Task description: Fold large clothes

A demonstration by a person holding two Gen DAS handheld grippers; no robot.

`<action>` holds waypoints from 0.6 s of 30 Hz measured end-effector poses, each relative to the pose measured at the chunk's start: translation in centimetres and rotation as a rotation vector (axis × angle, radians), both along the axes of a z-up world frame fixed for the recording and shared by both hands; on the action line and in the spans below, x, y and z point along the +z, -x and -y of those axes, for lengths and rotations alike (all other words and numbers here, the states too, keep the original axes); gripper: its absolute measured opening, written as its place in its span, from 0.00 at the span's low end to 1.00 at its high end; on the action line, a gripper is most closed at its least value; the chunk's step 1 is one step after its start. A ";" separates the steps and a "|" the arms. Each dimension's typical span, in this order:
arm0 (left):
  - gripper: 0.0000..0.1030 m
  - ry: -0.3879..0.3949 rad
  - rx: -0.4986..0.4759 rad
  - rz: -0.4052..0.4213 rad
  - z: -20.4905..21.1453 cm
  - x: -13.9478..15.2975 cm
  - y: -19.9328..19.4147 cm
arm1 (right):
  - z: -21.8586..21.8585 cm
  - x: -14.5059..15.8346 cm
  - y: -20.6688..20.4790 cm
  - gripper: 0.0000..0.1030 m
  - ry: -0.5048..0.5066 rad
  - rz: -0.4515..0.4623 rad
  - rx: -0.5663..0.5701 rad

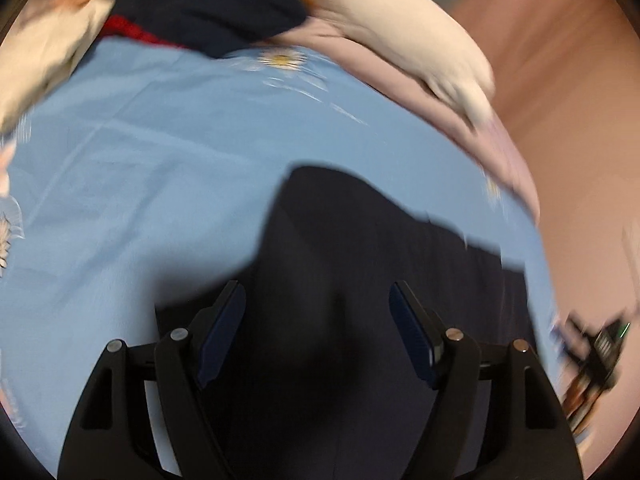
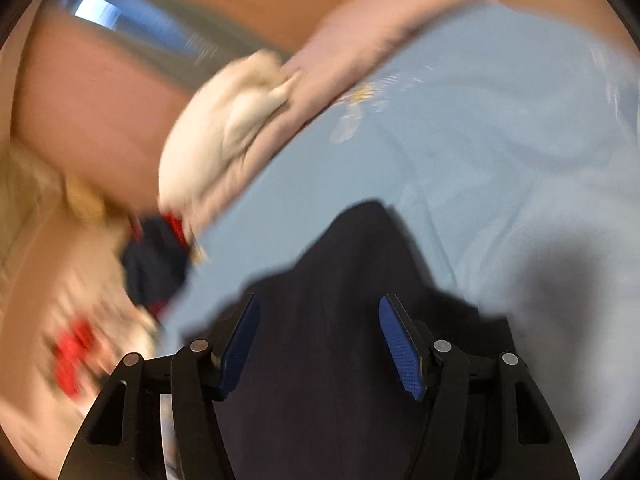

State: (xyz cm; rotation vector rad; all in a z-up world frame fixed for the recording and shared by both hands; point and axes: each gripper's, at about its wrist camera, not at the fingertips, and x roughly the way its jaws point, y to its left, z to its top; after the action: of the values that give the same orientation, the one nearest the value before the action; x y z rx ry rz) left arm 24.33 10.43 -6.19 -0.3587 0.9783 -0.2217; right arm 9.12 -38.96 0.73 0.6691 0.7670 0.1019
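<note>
**Dark garment lies on the blue bed sheet, both grippers spread above it**

The surface is a bed covered by a light blue sheet printed with white daisies; one flower shows clearly near the far edge, and others are only blurs at the sides. A pale pink cover runs along the bed's edge, and beyond it the room is a warm brownish-pink blur. A bright window shows in the right wrist view.

One dark navy garment lies flat on the sheet, directly under both tools. A second dark piece with red trim sits in a heap at the far side, next to one cream-white bundle resting on the pink cover. More cream and red cloth is there, too blurred to count.

There are two tools. The left hand-held gripper has its jaws spread wide, with nothing pinched between the blue pads. The right hand-held gripper is likewise spread apart, with the navy cloth below it, not clamped.
</note>
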 end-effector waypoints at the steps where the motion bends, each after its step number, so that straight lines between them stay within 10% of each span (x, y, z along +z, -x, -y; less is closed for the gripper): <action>1: 0.72 -0.027 -0.030 0.011 1.0 -0.1 0.9 | -1.9 0.4 0.4 0.63 0.069 0.005 0.032; 8: 0.72 -0.187 -0.212 0.087 5.5 -2.7 7.3 | -9.6 -0.1 5.6 0.63 0.454 0.000 0.143; 18: 0.72 -0.187 -0.197 0.041 4.1 -6.7 11.9 | -11.6 -6.0 7.3 0.62 0.537 -0.120 0.150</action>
State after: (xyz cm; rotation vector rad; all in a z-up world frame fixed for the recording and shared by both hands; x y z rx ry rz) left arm 12.47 6.31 -12.93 -0.0866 0.9851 -0.3124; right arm 1.80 -27.39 -5.25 0.1073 0.9121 -0.0100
